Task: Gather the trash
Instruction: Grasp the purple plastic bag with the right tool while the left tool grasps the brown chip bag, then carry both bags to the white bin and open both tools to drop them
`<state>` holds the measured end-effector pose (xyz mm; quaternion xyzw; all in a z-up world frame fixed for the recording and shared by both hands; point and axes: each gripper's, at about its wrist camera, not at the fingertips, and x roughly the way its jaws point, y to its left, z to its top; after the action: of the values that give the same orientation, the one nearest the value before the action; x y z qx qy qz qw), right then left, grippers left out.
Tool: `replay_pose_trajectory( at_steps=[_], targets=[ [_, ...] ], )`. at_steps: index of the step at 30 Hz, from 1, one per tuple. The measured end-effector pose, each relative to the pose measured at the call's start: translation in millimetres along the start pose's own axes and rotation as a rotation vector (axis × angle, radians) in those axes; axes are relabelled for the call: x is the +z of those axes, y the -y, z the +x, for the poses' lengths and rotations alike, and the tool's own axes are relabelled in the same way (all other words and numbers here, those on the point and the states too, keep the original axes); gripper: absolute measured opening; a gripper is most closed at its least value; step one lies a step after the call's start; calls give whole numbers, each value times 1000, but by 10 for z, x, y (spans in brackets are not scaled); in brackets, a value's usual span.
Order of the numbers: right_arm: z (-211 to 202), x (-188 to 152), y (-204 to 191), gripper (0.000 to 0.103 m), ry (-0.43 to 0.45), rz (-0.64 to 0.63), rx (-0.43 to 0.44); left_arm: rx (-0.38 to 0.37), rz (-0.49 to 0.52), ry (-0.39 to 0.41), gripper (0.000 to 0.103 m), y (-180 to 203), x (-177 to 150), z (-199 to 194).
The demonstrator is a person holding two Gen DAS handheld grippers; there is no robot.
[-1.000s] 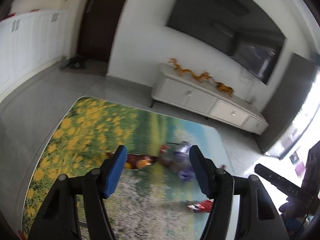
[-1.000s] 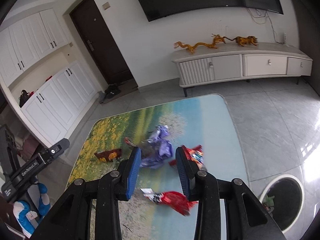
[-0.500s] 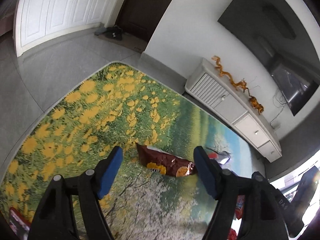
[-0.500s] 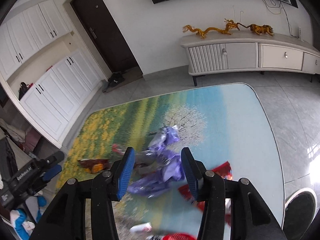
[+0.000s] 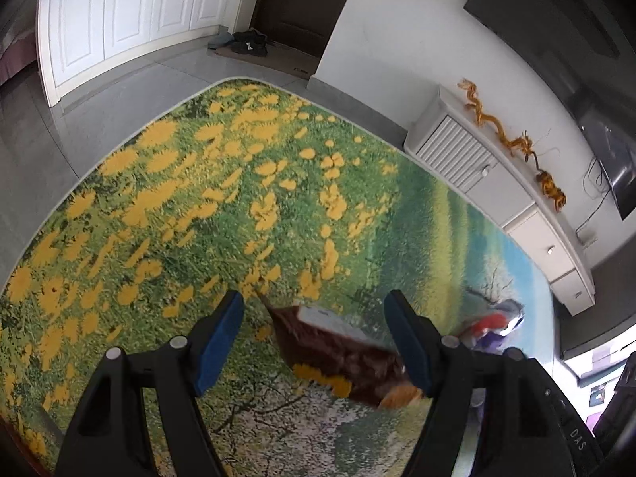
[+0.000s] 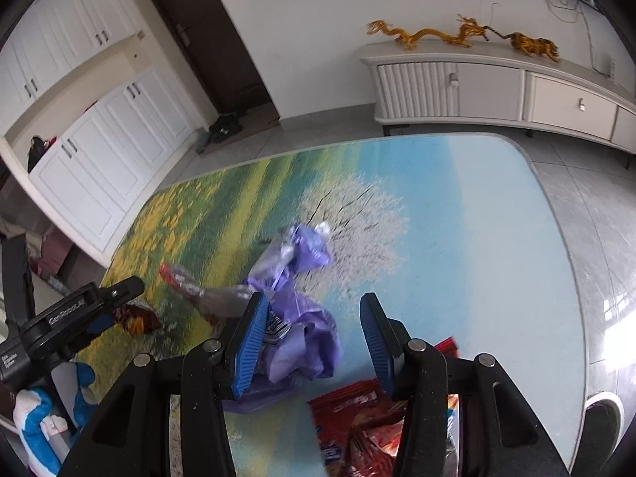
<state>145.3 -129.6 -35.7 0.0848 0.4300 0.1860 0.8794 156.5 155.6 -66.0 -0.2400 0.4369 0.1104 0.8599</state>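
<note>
A brown snack bag (image 5: 338,353) with orange print lies flat on the flower rug (image 5: 198,198). My left gripper (image 5: 314,302) hovers just over the bag, open, its blue pads apart on either side of it. A crumpled purple plastic bag (image 6: 302,330) lies on the rug's blue part. Above it my right gripper (image 6: 313,300) stands open, and the bag shows between the pads, which do not press on it. Red snack wrappers (image 6: 349,409) lie near the right finger. A red-and-silver wrapper (image 6: 183,278) rests left of the purple bag.
A white TV cabinet (image 6: 497,87) with golden dragon figures lines the far wall. White cupboards (image 6: 103,159) and a dark door stand on the left. A round dark bin (image 6: 604,417) sits on the grey tiles beside the rug. A blue-and-white gloved hand (image 6: 35,417) holds the left gripper.
Both grippers have sunk toward the rug and their jaws stand wider. The left view swung from the purple wrappers onto the brown bag. The right one closed in over the purple bag.
</note>
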Motion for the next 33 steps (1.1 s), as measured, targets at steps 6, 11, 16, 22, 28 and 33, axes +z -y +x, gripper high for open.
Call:
replay_pose_trajectory(
  at_steps=[6,11,16,22,28,33],
  targets=[
    [2,-65,-42,45,-17,-27,2,-22,30,20,55,39,-74,-16],
    [5,-83,-66,45,-34,-42,8,-55,43,17,33,35,-134,-34],
    [3,-88,-96,31,-38,-46,38,-120,35,13,21,-3,-195,-97],
    [-187,-87,-124,28,16,-29,52,-184,34,45,19,-7,-161,-282],
    [-556,-30,-221,28,107,-37,58,-217,15,75,19,-54,-123,-497],
    [-847,-45,-295,28,163,-31,77,-246,11,102,19,-59,-118,-711]
  ],
)
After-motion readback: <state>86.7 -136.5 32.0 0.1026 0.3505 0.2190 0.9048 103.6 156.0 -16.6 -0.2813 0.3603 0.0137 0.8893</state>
